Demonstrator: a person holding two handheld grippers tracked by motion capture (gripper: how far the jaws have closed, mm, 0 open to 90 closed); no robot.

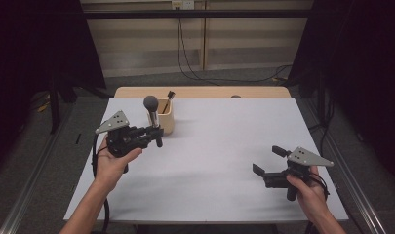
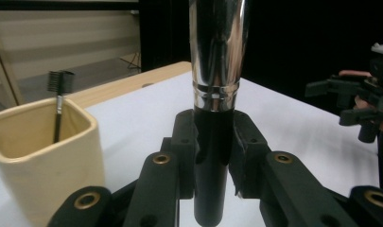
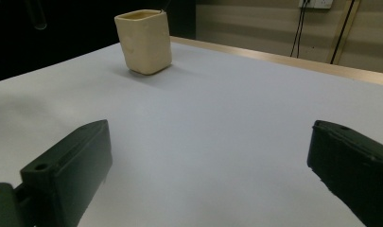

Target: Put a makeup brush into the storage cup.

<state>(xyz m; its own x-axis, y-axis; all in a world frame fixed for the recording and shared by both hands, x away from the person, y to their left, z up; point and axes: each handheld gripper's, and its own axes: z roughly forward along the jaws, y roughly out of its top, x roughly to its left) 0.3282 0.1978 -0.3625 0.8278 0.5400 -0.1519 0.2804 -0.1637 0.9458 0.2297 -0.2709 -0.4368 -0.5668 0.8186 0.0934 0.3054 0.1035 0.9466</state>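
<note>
My left gripper (image 1: 157,134) is shut on the black handle of a makeup brush (image 1: 155,119), which stands upright with its grey bristle head on top. In the left gripper view the jaws (image 2: 213,137) clamp the handle just below the silver ferrule of the brush (image 2: 216,71). A cream square cup (image 1: 167,120) stands right behind the brush and holds a small black comb brush (image 1: 169,94). This cup (image 2: 42,151) sits to the left in the left gripper view. My right gripper (image 1: 268,160) hovers open at the table's right, nothing between its jaws (image 3: 210,142).
A white sheet (image 1: 219,146) covers the table, with a wooden strip (image 1: 200,92) along the far edge. A small grey object (image 1: 236,96) lies on that strip. Cables run over the floor behind, and dark curtains hang at both sides.
</note>
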